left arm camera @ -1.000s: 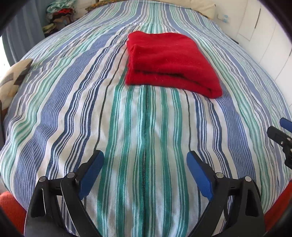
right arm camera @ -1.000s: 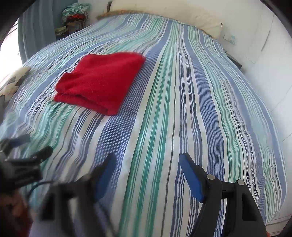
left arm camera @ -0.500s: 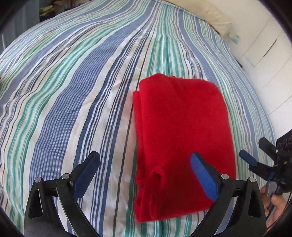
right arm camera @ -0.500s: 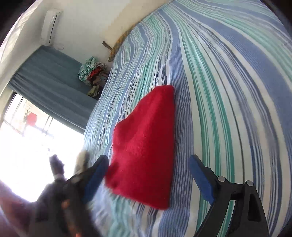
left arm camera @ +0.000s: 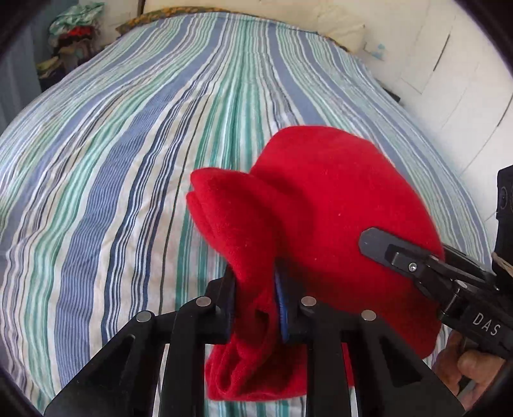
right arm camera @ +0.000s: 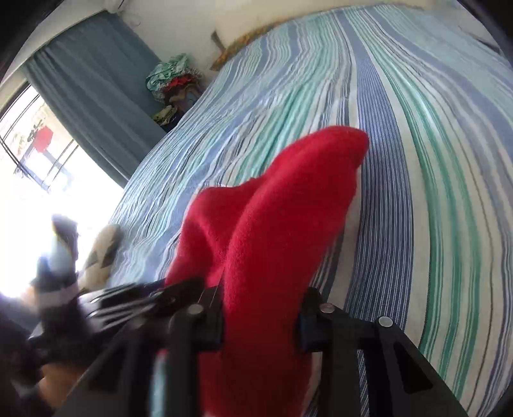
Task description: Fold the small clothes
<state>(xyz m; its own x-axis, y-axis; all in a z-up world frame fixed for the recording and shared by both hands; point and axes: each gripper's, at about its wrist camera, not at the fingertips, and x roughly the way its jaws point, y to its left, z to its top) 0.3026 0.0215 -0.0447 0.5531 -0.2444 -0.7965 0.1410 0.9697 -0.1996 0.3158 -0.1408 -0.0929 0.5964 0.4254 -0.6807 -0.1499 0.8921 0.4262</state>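
Left wrist view: the left hand-held gripper [left arm camera: 255, 306] has just been closing, and its jaws now pinch a bunched fold of the red cloth [left arm camera: 320, 199] at the cloth's near edge. The cloth lies on the striped bed [left arm camera: 128, 160], with the pinched part lifted into a ridge and the rest spreading away from the jaws. The right hand-held gripper [left arm camera: 381, 245] reaches in over the cloth's right side, and a hand [left arm camera: 461, 369] grips its handle at the frame's edge. A pile of clothes [left arm camera: 73, 29] sits beyond the bed's far left corner.

Right wrist view: the right hand-held gripper [right arm camera: 261, 324] has likewise just been closing; its jaws clamp a thick fold of the cloth [right arm camera: 282, 224], which rises off the bed [right arm camera: 416, 160] ahead of them. The left hand-held gripper [right arm camera: 128, 301] shows blurred, left of the cloth. A blue curtain [right arm camera: 96, 86] hangs beyond the bed.
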